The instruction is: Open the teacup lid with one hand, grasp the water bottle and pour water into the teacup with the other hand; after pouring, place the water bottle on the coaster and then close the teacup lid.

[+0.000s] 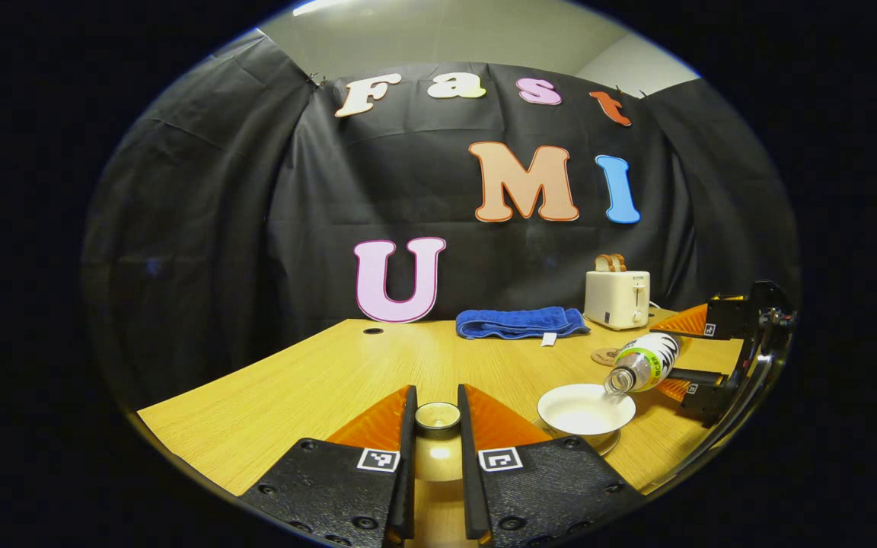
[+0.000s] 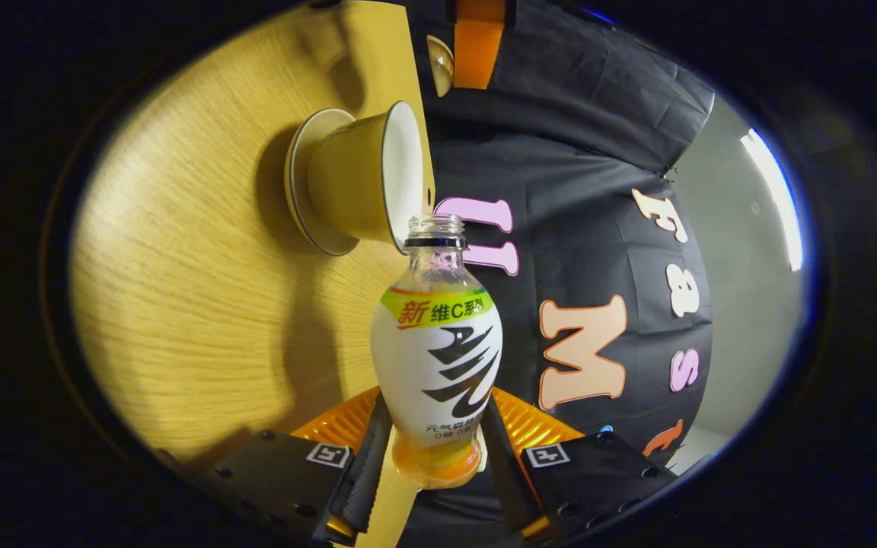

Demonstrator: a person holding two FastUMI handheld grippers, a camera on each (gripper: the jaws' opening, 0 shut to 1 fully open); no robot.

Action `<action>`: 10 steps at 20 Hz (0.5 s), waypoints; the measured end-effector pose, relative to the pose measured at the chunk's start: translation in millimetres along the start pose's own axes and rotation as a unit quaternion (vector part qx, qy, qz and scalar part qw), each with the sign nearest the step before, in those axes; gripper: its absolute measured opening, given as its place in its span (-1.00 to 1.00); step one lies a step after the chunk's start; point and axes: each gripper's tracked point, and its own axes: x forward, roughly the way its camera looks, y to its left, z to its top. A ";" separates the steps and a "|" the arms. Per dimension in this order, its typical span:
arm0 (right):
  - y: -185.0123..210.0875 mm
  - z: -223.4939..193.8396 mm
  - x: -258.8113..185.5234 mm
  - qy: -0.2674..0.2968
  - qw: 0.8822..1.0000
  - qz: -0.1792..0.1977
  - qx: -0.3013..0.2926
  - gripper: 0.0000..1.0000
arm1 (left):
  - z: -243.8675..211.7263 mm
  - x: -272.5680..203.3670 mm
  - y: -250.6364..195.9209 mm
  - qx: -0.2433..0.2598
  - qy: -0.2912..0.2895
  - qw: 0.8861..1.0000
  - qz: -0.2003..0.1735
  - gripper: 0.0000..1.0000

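Teacup point(image 1: 585, 409): stands open on its saucer on the wooden surface point(image 1: 317, 388); white inside, tan outside as seen in the right gripper view point(image 2: 355, 179).
Lid point(image 1: 438, 415): lifted off, held just beside the teacup, clear of the surface; its round knob sits between the left gripper's fingers.
Left gripper point(image 1: 436, 422): jaws closed on the lid, both fingers pressing its knob.
Water bottle point(image 2: 437, 350): uncapped, tipped over toward the teacup, with its mouth right at the teacup's rim point(image 1: 645, 364).
Right gripper point(image 2: 431, 457): jaws clamped on the bottle's lower body, one finger on each side; in the left gripper view it shows beyond the teacup, holding the bottle point(image 1: 701, 373).
Coaster point(image 1: 604, 355): small round brown disc on the surface just behind the teacup, partly hidden by the bottle.
Blue towel point(image 1: 521, 322): folded, lying farther behind the teacup near the wall.
Toaster point(image 1: 617, 297): cream-coloured, behind the teacup beside the towel, with bread in its slots.
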 end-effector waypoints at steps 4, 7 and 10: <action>-1.5 5.0 -3.0 -0.008 0.999 -0.007 -0.036 0.36 | -1.1 0.5 0.9 -0.002 0.002 1.000 0.000 -0.54; -5.3 8.2 -3.9 -0.019 0.997 -0.014 -0.072 0.36 | -0.5 -0.2 2.6 -0.005 0.002 1.000 0.002 -0.54; -7.3 9.6 -3.9 -0.024 0.996 -0.014 -0.089 0.36 | -1.0 -1.5 4.0 -0.008 0.002 1.000 0.003 -0.55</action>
